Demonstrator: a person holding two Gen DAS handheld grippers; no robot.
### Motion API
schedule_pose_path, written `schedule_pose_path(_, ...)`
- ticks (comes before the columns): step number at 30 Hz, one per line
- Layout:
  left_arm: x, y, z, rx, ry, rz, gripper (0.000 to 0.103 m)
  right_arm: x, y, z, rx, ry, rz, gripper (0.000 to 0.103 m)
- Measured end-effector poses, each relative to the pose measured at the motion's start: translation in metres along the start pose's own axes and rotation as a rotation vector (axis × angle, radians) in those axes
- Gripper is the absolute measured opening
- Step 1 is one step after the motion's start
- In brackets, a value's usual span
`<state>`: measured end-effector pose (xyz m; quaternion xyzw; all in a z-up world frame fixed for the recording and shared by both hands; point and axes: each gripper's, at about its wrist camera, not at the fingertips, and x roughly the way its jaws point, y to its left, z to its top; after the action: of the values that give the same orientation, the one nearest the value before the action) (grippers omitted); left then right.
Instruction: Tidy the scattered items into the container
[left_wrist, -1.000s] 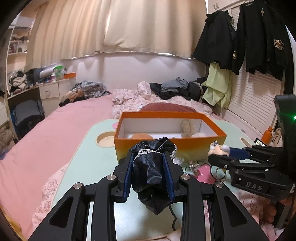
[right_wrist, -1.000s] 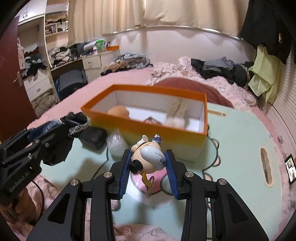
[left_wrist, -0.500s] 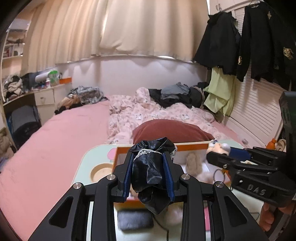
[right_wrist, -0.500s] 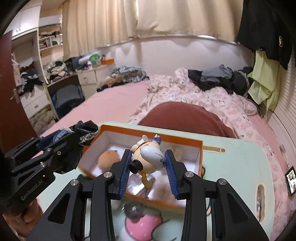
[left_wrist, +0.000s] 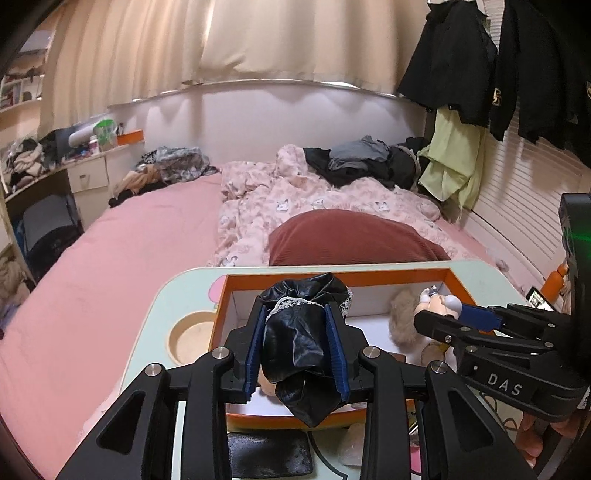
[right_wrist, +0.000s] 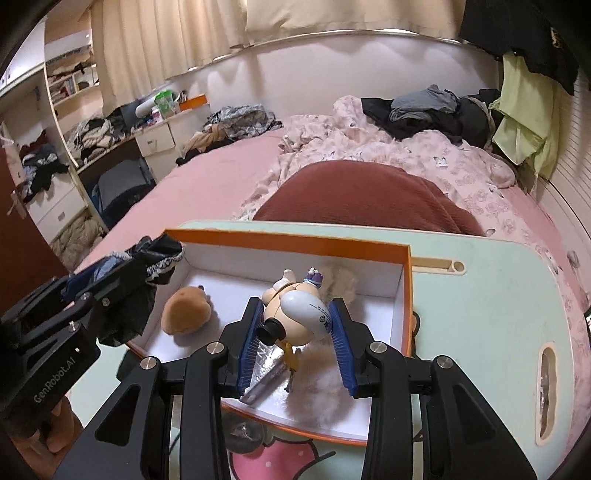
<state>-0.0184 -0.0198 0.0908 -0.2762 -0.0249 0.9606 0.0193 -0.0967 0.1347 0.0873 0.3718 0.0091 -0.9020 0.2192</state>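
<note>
An orange box (left_wrist: 369, 274) (right_wrist: 406, 295) with a white inside stands on a pale green lap table (right_wrist: 480, 295). My left gripper (left_wrist: 297, 343) is shut on a black lace-trimmed pouch (left_wrist: 299, 332), held above the box's left part; that gripper (right_wrist: 114, 280) and the pouch (right_wrist: 162, 254) also show at the left of the right wrist view. My right gripper (right_wrist: 295, 325) is shut on a cream and white toy figure (right_wrist: 303, 314) above the box's middle; the left wrist view shows the figure (left_wrist: 441, 304) at the right. A brown plush (right_wrist: 186, 314), a fluffy beige thing (right_wrist: 340, 280) and a silver packet (right_wrist: 266, 376) lie inside.
A dark flat pouch (left_wrist: 269, 452) and a clear wrapped thing (left_wrist: 351, 450) lie on the table in front of the box. A round cup recess (left_wrist: 190, 338) sits left of it. Behind the table are a dark red pillow (right_wrist: 369, 199) and a pink bed (left_wrist: 129, 240).
Both grippers have moved forward from in front of the box to above its inside, still holding the black pouch and the toy figure. The box now lies directly below them.
</note>
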Motion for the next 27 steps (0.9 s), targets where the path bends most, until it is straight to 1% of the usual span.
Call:
schedule_pose_path(1,-0.002,0.000,0.000,0.001,-0.008,0.007,0.035,-0.002,-0.002,0.000,0.014,-0.006,0.014,0.039)
schedule_pose_path(3,-0.004,0.000,0.000,0.005,-0.020,0.015,0.048,-0.005,-0.002,0.001,0.029,-0.016,0.029,0.040)
schedule_pose_path(4,-0.005,-0.001,-0.001,0.008,-0.023,0.016,0.061,-0.007,-0.002,0.001,0.032,-0.021,0.031,0.041)
schedule_pose_path(5,-0.006,-0.001,-0.001,0.010,-0.025,0.014,0.072,-0.008,-0.001,0.001,0.033,-0.024,0.027,0.046)
schedule_pose_path(6,-0.007,-0.001,-0.001,0.008,-0.028,0.010,0.075,-0.009,-0.001,0.001,0.035,-0.029,0.021,0.050)
schedule_pose_path(7,-0.008,0.000,-0.002,0.005,-0.032,0.008,0.078,-0.012,-0.001,0.001,0.042,-0.039,0.017,0.059)
schedule_pose_path(8,-0.009,0.000,-0.002,0.000,-0.037,0.005,0.080,-0.014,-0.002,0.000,0.053,-0.052,0.019,0.065)
schedule_pose_path(9,-0.011,0.001,-0.003,-0.005,-0.041,0.001,0.081,-0.017,-0.003,0.000,0.062,-0.062,0.022,0.067)
schedule_pose_path(11,-0.013,0.003,-0.003,-0.020,-0.043,-0.006,0.094,-0.023,-0.005,-0.001,0.078,-0.077,0.028,0.067)
schedule_pose_path(15,-0.023,0.012,-0.004,-0.066,-0.030,-0.032,0.096,-0.035,-0.007,-0.007,0.090,-0.083,0.048,0.067)
schedule_pose_path(17,-0.030,0.017,-0.007,-0.075,-0.024,-0.045,0.096,-0.044,-0.008,-0.015,0.095,-0.081,0.059,0.073)
schedule_pose_path(19,-0.038,0.021,-0.013,-0.076,-0.017,-0.048,0.097,-0.053,-0.007,-0.027,0.083,-0.078,0.062,0.075)
schedule_pose_path(22,-0.046,0.028,-0.028,-0.087,0.028,-0.045,0.100,-0.062,-0.003,-0.047,0.028,-0.063,0.040,0.078)
schedule_pose_path(27,-0.048,0.030,-0.068,-0.077,0.125,-0.034,0.100,-0.060,-0.003,-0.084,-0.056,0.004,-0.057,0.078)
